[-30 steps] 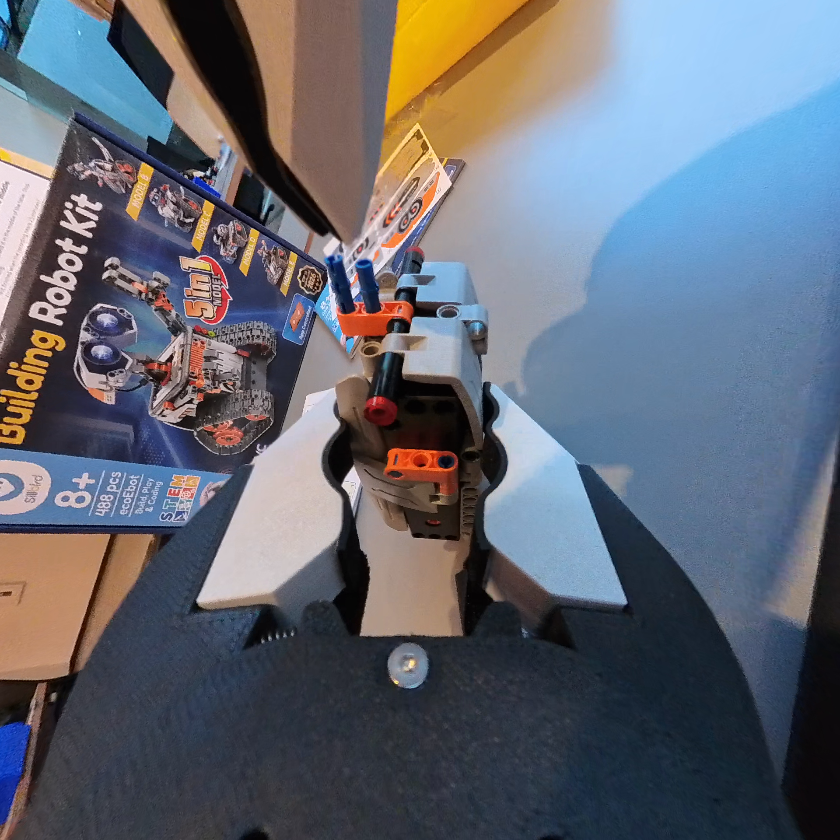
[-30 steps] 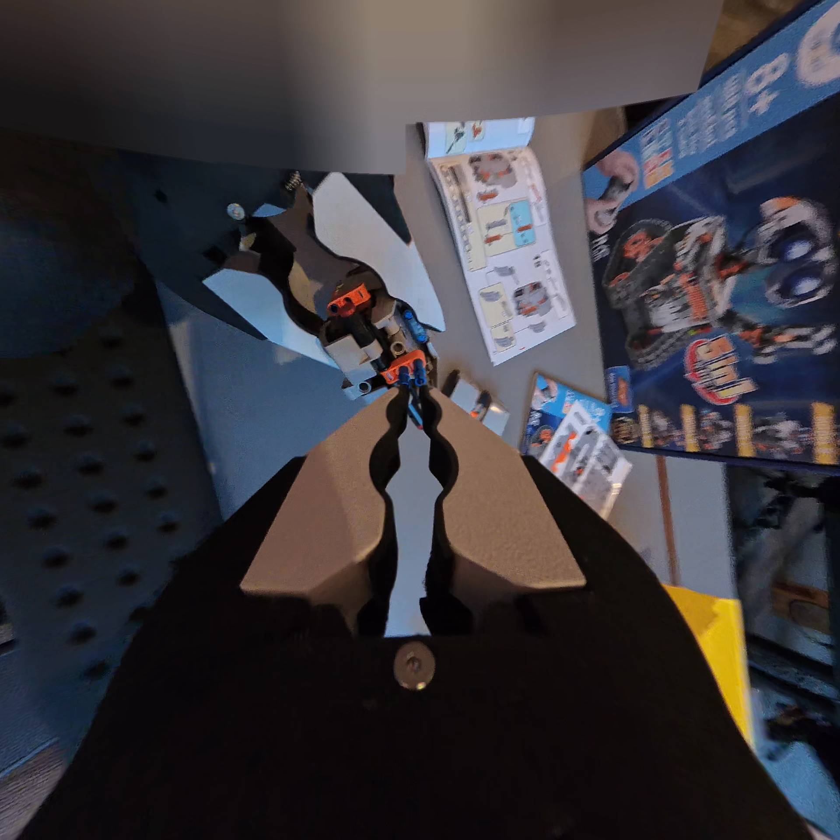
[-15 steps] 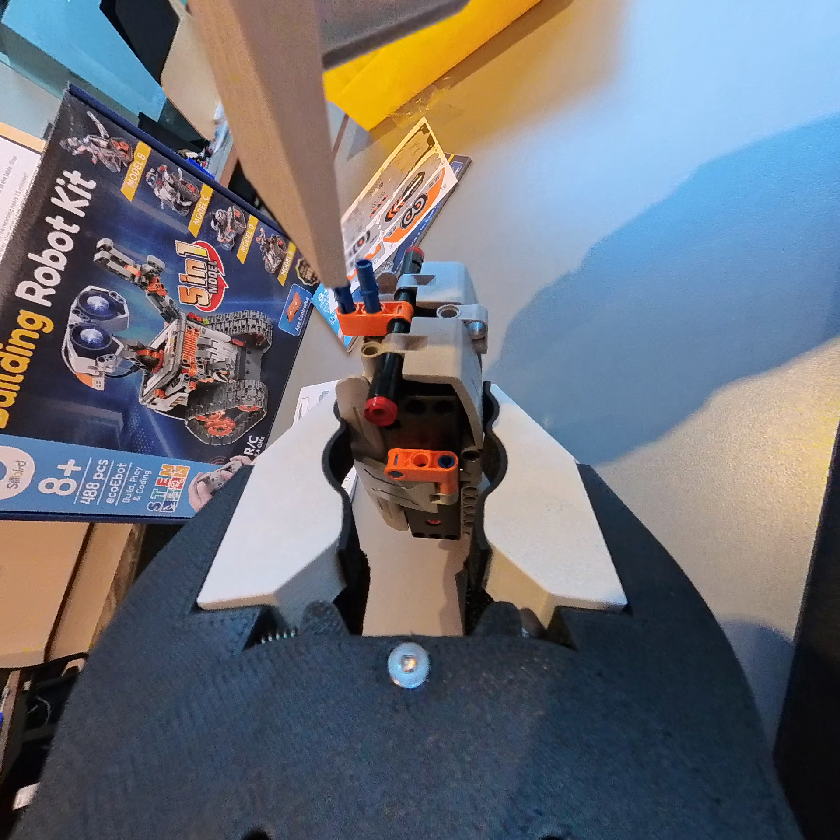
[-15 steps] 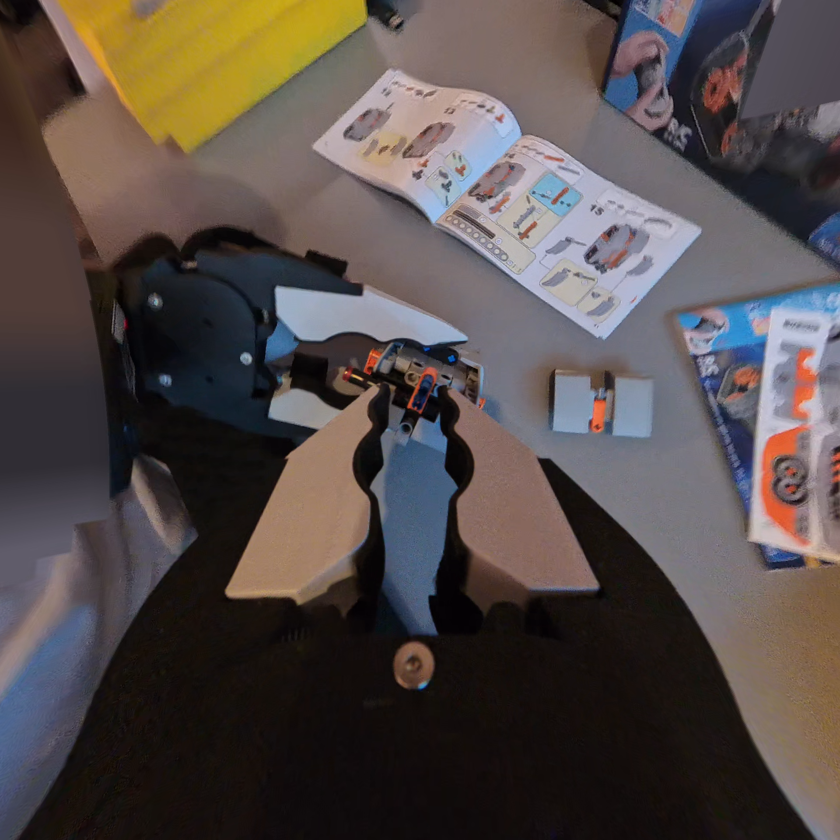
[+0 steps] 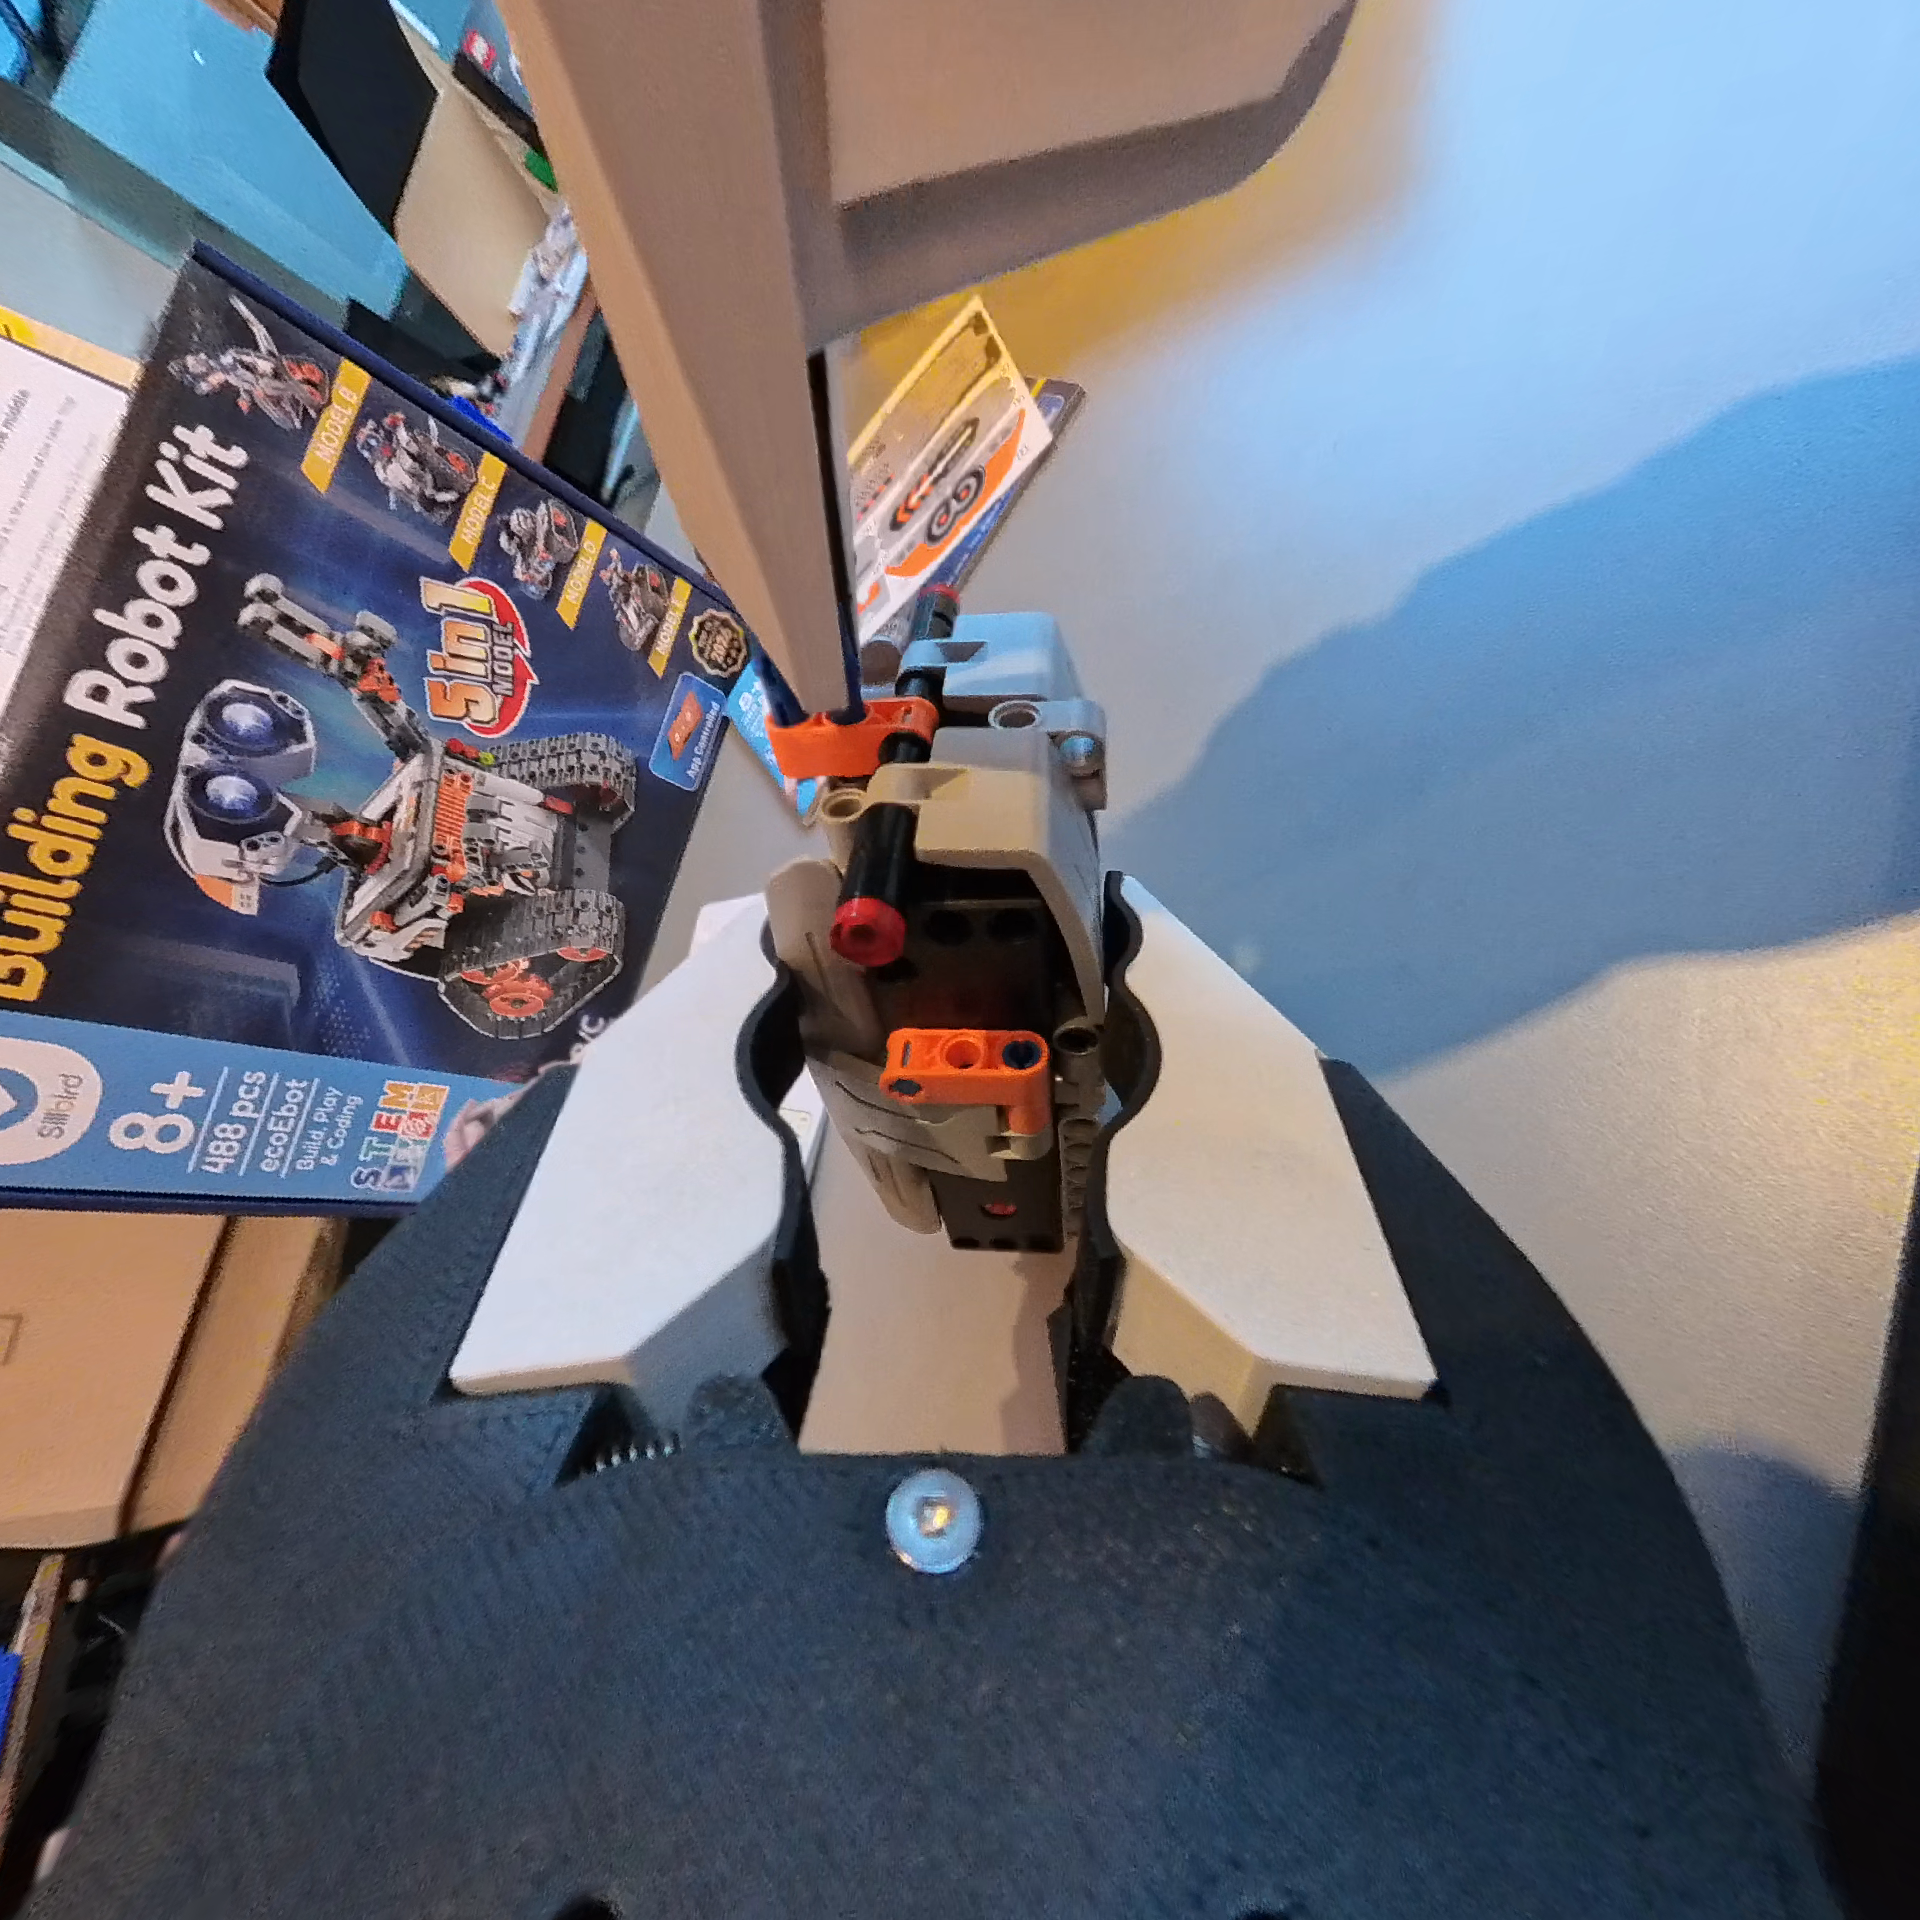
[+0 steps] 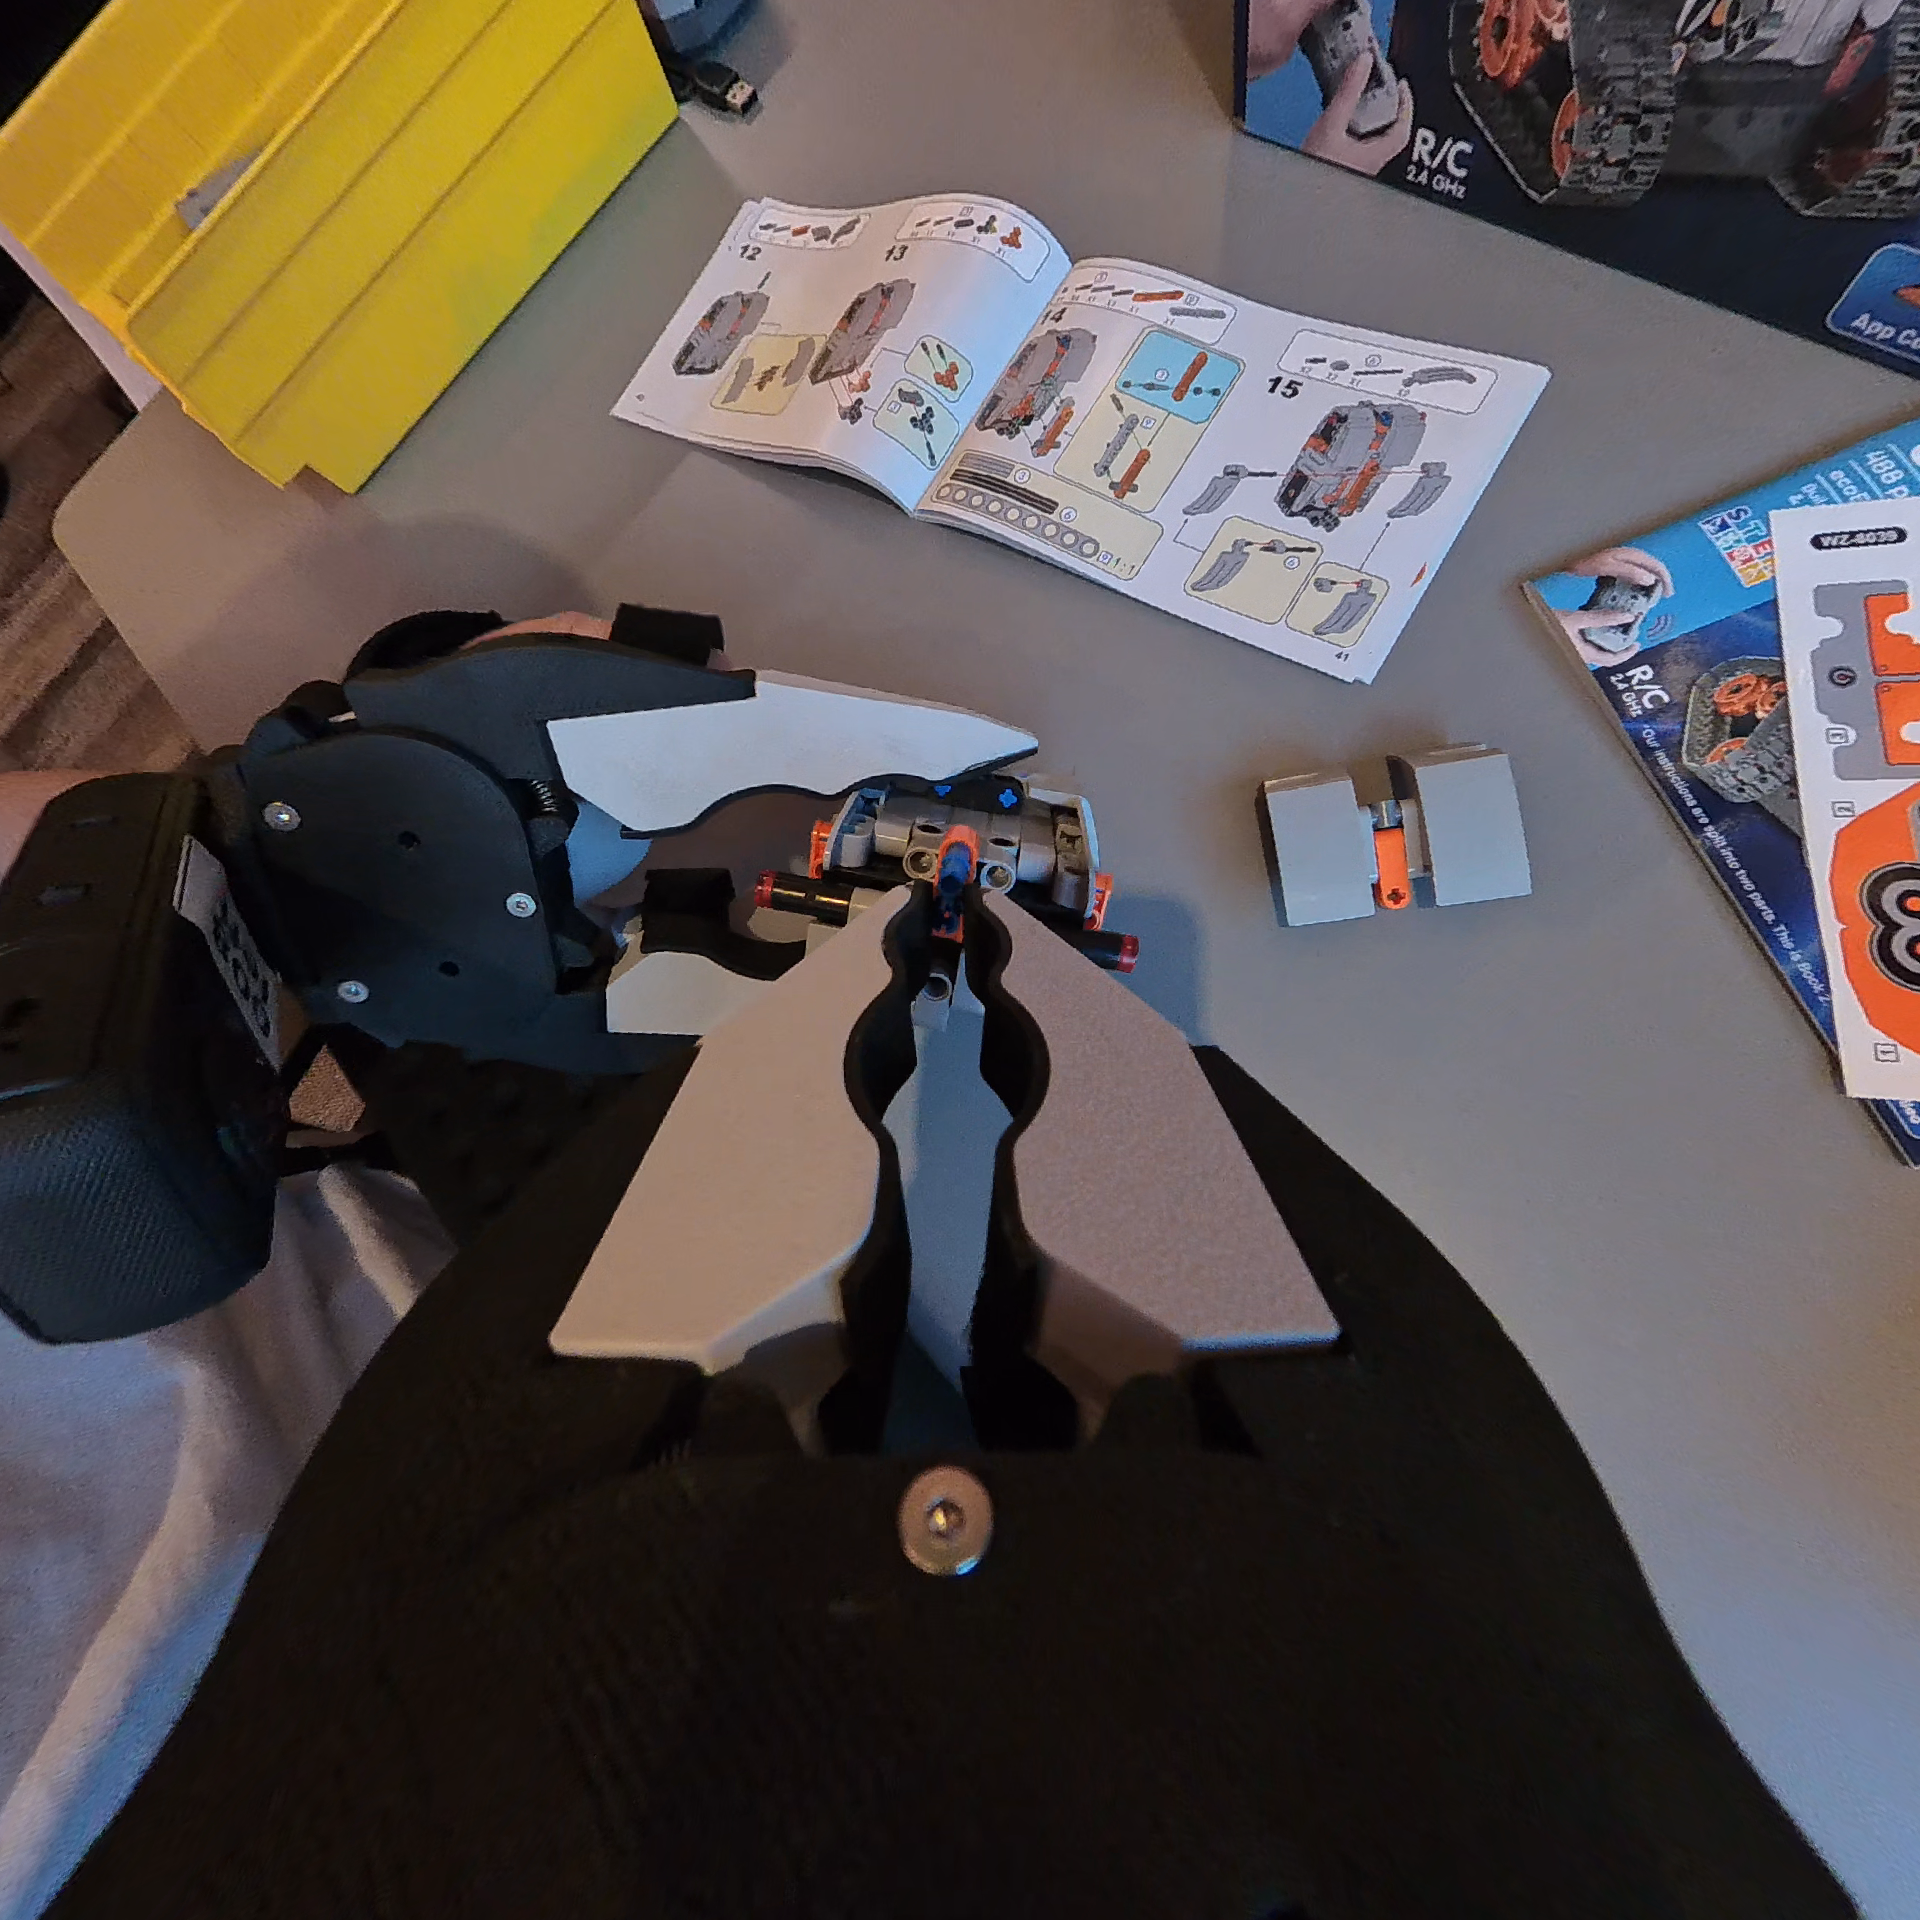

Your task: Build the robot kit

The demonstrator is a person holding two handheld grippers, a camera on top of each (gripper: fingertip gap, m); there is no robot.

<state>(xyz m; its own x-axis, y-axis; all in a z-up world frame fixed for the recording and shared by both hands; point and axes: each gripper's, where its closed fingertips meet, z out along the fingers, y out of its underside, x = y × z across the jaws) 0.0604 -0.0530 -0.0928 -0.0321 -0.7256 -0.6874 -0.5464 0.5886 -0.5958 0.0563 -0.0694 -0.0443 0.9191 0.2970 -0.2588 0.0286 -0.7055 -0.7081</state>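
My left gripper (image 5: pixel 945 935) is shut on a grey and black brick assembly (image 5: pixel 997 831) and holds it just above the grey table (image 6: pixel 1351 1143). The assembly carries a black axle with red ends (image 5: pixel 883 862) and orange connectors. My right gripper (image 6: pixel 943 899) is shut on a blue pin (image 6: pixel 948 868) that stands in the top orange connector (image 5: pixel 842 738). Its fingers (image 5: pixel 707 364) come down from above in the left wrist view. In the right wrist view the left gripper's upper finger (image 6: pixel 769 738) reaches in from the left.
A small grey sub-assembly with an orange piece (image 6: pixel 1392 831) lies to the right of the grippers. An open instruction booklet (image 6: pixel 1081 416) lies behind. A yellow bin (image 6: pixel 312 208) stands at the far left, the kit box (image 5: pixel 312 779) and a sticker sheet on a second booklet (image 6: pixel 1818 779) to the right. The grippers' ends are close to 5 cm from one another.
My right gripper swung round, came down onto the blue pins of the orange connector and closed on one. My left gripper kept its hold and barely moved.
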